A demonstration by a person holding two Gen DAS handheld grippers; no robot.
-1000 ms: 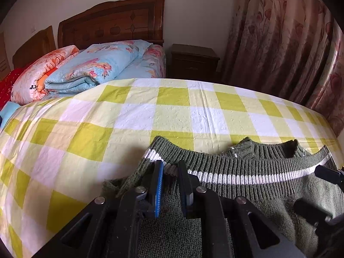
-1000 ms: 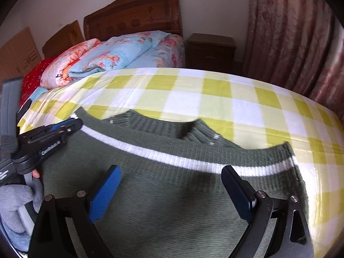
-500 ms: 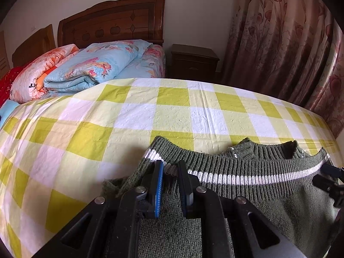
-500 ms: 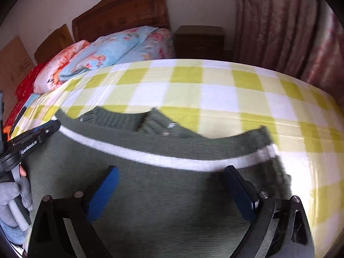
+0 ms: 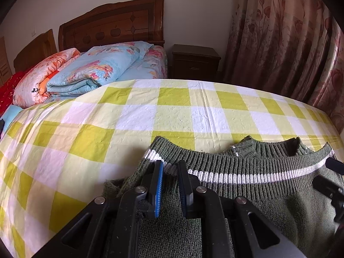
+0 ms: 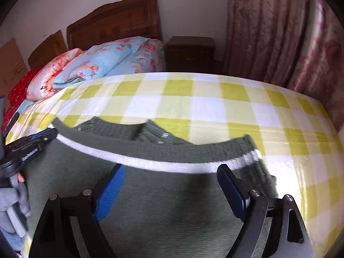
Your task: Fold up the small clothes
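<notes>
A small dark green knit sweater [image 5: 247, 167] with a white stripe lies folded on the yellow and white checked cloth [image 5: 133, 118]; its ribbed hem edge faces away, over the collar. My left gripper [image 5: 168, 167] is shut on the sweater's left hem corner, at the stripe. In the right wrist view the sweater [image 6: 172, 193] spreads below my right gripper [image 6: 171, 172], which is open and empty above the cloth near the right hem corner. The left gripper [image 6: 46, 136] shows at the left edge there.
Folded floral quilts [image 5: 92, 71] lie at the far left behind the checked surface, before a wooden headboard [image 5: 111, 23]. A dark nightstand [image 5: 193, 60] and pink floral curtains [image 5: 290, 38] stand at the back right.
My right gripper has shifted right along the hem toward the sweater's right corner, still open. My left gripper has stayed shut on the left corner.
</notes>
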